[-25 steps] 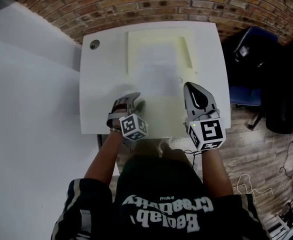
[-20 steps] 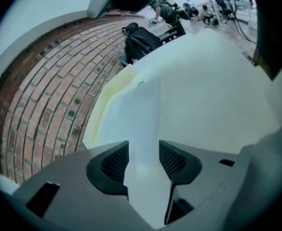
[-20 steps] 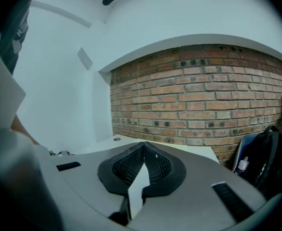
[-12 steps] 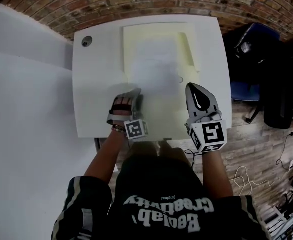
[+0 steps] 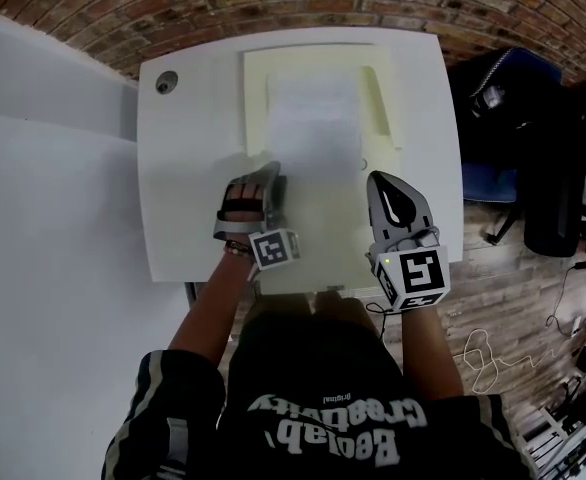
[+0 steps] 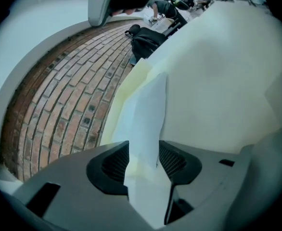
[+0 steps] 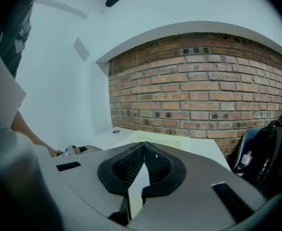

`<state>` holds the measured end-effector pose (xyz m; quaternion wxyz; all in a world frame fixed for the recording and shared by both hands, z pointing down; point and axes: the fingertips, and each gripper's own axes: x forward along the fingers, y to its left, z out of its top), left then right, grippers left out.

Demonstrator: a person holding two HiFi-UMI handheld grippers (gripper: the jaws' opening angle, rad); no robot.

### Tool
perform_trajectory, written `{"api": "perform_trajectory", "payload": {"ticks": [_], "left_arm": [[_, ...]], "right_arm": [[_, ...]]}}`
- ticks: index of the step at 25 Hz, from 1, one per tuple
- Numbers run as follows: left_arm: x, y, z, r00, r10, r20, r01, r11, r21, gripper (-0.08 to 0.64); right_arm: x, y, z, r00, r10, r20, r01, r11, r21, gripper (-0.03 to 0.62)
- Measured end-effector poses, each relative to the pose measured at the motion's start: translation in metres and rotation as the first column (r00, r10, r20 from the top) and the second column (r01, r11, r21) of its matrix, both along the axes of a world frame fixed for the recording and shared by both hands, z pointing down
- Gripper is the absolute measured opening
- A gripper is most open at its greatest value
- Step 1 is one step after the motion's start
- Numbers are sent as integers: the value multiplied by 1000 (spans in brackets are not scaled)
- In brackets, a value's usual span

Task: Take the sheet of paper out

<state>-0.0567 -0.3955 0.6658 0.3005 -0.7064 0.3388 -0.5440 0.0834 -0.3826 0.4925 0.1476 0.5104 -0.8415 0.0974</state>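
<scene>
Head view | left gripper (image 5: 271, 175) tilted down — fingers opening, sheet (image 5: 313, 118) between | right gripper (image 5: 387, 177) — fingers together

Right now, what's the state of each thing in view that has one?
sheet of paper: flat over the folder, near edge poking out past it.
folder: lying flat on the table.
left gripper: jaws opening, sheet's near edge between them, not clamped.
right gripper: shut, empty.
</scene>
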Motion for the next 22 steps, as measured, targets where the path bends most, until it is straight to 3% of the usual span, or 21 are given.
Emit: {"api": "perform_trajectory", "payload": {"ticks": [4,15,22], "left_arm": [[8,-6,1,999,-2,-40,2,1000,-11,190],[-1,-24,-3,996,-67,-57,67,998,-2,196],[5,-23,0,998,-41,-54,39,999,-24,129]], "right_arm": [[-3,-2,4,1000,0,-4,0,1000,-11,-6],[-9,-2,10,1000,3,-16,-4,1000,-25,-6],[-13,-1,10,1000,4,-19,-5,1000,-30,-6]]}}
